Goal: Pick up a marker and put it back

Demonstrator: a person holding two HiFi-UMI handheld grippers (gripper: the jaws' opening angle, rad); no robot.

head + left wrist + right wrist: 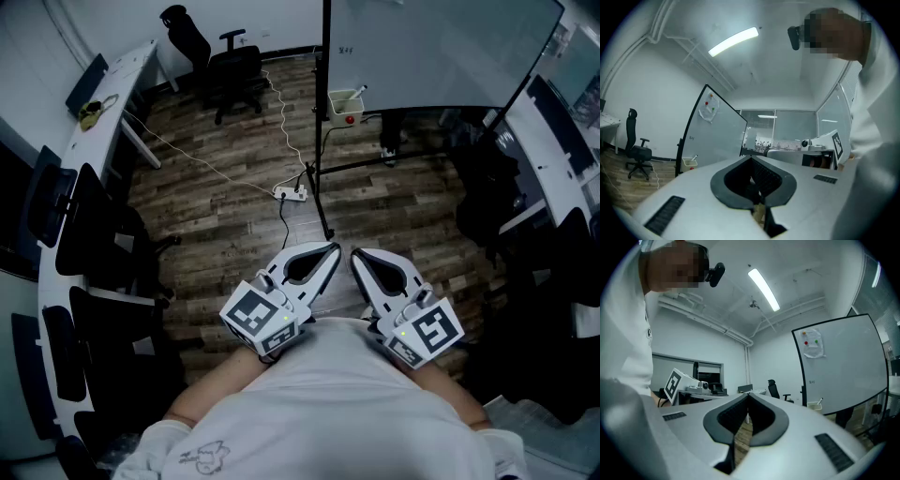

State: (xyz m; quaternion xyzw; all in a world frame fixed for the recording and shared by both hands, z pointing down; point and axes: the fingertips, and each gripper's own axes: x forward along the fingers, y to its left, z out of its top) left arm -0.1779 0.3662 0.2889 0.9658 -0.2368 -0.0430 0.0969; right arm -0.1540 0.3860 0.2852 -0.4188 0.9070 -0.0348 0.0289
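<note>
Dark wood planks make up the floor (216,225), which only the head view shows in full. The same view has a white power strip (291,194) and a trailing cable (206,167) at the middle of the frame. Black office chairs (234,70) stand at the upper left, and a long white counter (131,66) runs down the left edge. At the bottom centre, against the person's white shirt (347,403), the left gripper (332,249) and the right gripper (357,253) lie side by side, their tips just beside each other. In each gripper's own view the fingers (724,185) (722,423) meet at the tips with nothing held between them.

The marker (357,92) stands in a small white box (343,103) at the foot of the whiteboard (431,47), at the upper centre of the head view and well apart from both grippers. Its long axis is tilted, with the upper end leaning to the upper right past the box's rim. The left gripper view shows it at the lower left, the right gripper view at the right centre, leaning the same way in both.

Only the gripper views show a sheet of paper (813,343) with red and green dots stuck on the whiteboard. They alone also show a lit strip light (733,41) on the white ceiling.
</note>
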